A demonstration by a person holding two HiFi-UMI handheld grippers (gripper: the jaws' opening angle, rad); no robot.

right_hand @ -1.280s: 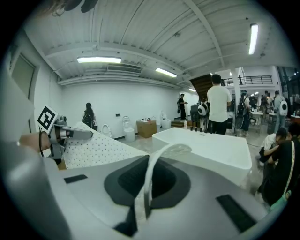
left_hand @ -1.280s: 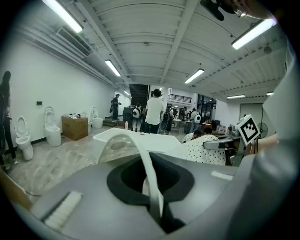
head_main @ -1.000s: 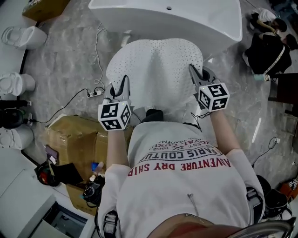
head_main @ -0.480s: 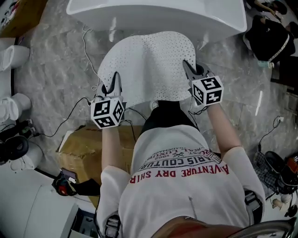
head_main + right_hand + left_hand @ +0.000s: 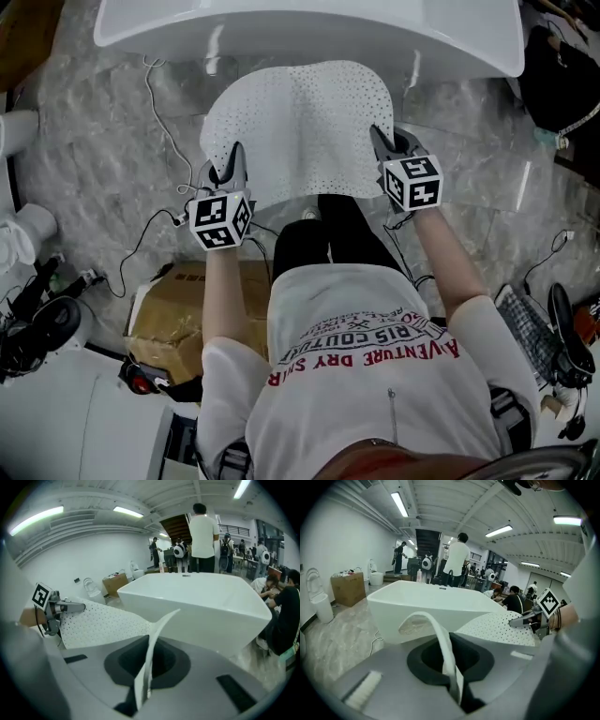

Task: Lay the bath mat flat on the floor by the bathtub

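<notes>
A white perforated bath mat [image 5: 295, 127] hangs spread between my two grippers, just in front of the white bathtub [image 5: 309, 33]. My left gripper [image 5: 231, 161] is shut on the mat's near left corner, and the pinched edge [image 5: 446, 653] curls up out of its jaws. My right gripper [image 5: 382, 142] is shut on the near right corner, with the mat's edge [image 5: 149, 667] standing up between its jaws. The mat [image 5: 101, 620] sags in the middle and its far edge lies close to the tub's wall [image 5: 412, 616].
Marble floor [image 5: 103, 141] runs along the tub. A white cable and power strip [image 5: 159, 131] lie left of the mat. A cardboard box [image 5: 173, 309] sits behind my left arm. Dark bags [image 5: 562, 66] stand at the far right. People stand beyond the tub [image 5: 204, 536].
Both grippers have carried the mat forward toward the tub; its far edge now reaches close to the tub's base. The grips have not changed.
</notes>
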